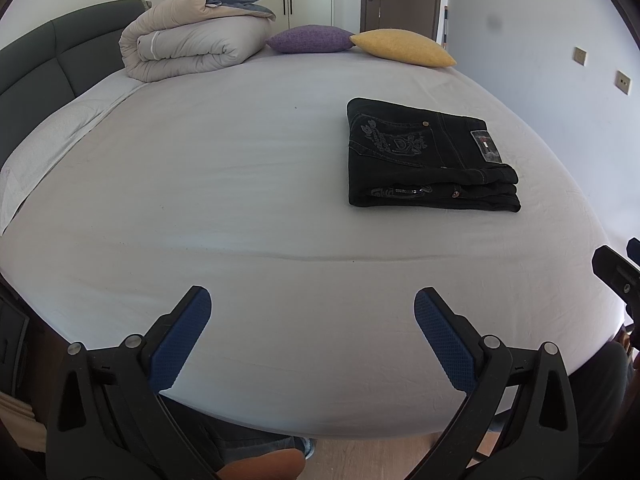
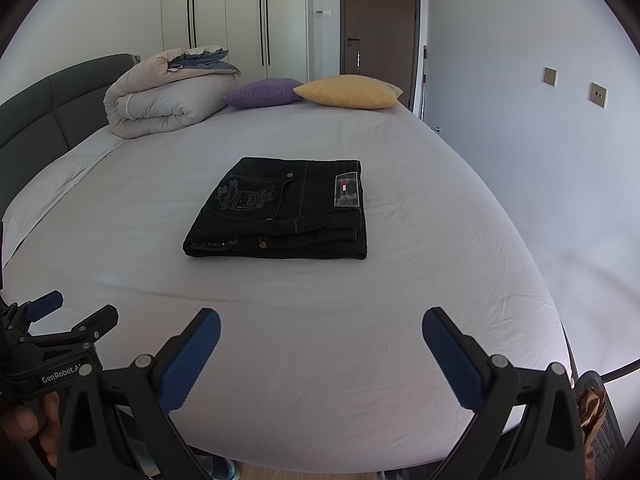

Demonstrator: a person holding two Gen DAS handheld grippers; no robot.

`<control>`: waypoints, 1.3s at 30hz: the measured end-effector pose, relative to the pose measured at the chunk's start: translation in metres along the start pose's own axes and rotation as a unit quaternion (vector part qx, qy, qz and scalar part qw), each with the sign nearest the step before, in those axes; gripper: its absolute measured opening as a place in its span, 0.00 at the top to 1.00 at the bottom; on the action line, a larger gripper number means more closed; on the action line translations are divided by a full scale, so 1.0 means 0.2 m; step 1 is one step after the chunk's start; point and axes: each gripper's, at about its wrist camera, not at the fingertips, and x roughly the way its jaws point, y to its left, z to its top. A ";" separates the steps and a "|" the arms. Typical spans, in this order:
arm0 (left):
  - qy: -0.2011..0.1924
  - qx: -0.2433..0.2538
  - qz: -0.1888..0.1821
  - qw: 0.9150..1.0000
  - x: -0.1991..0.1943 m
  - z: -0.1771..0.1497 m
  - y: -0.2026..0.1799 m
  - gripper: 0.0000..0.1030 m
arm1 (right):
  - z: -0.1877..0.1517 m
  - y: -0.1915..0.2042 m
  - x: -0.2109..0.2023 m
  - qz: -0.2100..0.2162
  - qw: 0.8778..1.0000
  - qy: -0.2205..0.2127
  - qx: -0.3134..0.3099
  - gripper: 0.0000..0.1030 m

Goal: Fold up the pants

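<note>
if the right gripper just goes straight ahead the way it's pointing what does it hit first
Probably the folded black jeans, lying nearly dead ahead on the white bed sheet. The right gripper is open and empty; if angled low, it would meet the sheet first.

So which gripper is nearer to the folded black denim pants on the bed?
Right, by a modest margin. The right gripper points almost straight at the folded black denim pants, open, short of them. The left gripper, also open, sits farther left, with the pants off to its right.

Soft, even daylight is filling both views, leaving only faint shadows on the bed [image 1: 240, 200]. Fisheye distortion is bending the edges, dark vignetting is ringing the corners, and focus is staying sharp.
</note>
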 end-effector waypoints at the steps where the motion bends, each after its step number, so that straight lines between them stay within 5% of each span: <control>1: 0.000 0.000 0.000 1.000 0.00 0.00 0.00 0.00 | 0.00 0.00 0.00 0.000 1.000 0.000 0.000 0.00; 39: 0.008 -0.001 -0.004 1.000 0.01 -0.04 0.00 0.00 | -0.04 0.01 0.02 0.002 1.000 0.004 -0.002 0.00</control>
